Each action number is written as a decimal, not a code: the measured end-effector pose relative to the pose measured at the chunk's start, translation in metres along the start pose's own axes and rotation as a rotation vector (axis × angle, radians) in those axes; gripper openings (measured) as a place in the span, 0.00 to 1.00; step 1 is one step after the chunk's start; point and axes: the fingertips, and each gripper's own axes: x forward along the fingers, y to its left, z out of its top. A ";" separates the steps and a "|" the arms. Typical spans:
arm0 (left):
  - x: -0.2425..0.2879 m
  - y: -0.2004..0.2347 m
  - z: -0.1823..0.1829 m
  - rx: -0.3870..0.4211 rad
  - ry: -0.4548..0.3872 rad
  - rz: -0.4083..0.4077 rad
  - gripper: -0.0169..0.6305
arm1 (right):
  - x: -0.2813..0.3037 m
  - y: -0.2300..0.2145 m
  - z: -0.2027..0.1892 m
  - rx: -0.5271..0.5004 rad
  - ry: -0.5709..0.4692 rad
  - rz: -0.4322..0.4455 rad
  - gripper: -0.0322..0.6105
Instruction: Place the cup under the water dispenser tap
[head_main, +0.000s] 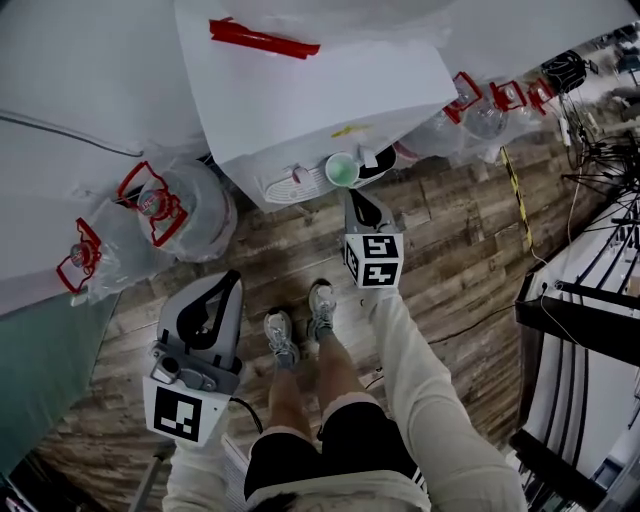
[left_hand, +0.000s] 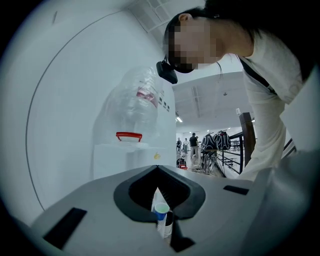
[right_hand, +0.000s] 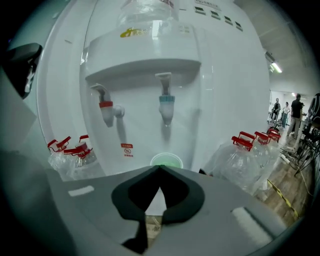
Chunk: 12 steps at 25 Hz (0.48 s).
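Note:
A green cup (head_main: 342, 168) stands at the foot of the white water dispenser (head_main: 300, 90), below its blue tap (right_hand: 166, 102). In the right gripper view the cup's rim (right_hand: 166, 161) shows just beyond the jaw tips. My right gripper (head_main: 352, 195) hovers just short of the cup, shut, nothing between its jaws (right_hand: 159, 169). My left gripper (head_main: 228, 283) hangs back at the lower left, away from the dispenser, also shut and empty (left_hand: 157, 169). Through the slit under its tips the cup (left_hand: 161, 210) shows small and far off.
A red tap (right_hand: 105, 107) sits left of the blue one, with the drip tray (head_main: 295, 186) below. Large water bottles with red handles lie left (head_main: 175, 205) and right (head_main: 485, 110) of the dispenser. The person's feet (head_main: 300, 330) stand on wood floor; cables and black frames (head_main: 590, 310) are at right.

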 end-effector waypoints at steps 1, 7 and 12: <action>-0.001 -0.001 0.002 0.002 -0.003 -0.004 0.03 | -0.004 0.001 0.004 0.000 -0.010 0.000 0.06; -0.009 -0.006 0.019 0.004 -0.021 -0.013 0.03 | -0.038 0.009 0.023 0.018 -0.053 0.004 0.06; -0.014 -0.010 0.038 0.011 -0.028 -0.017 0.03 | -0.072 0.014 0.049 0.031 -0.097 -0.009 0.06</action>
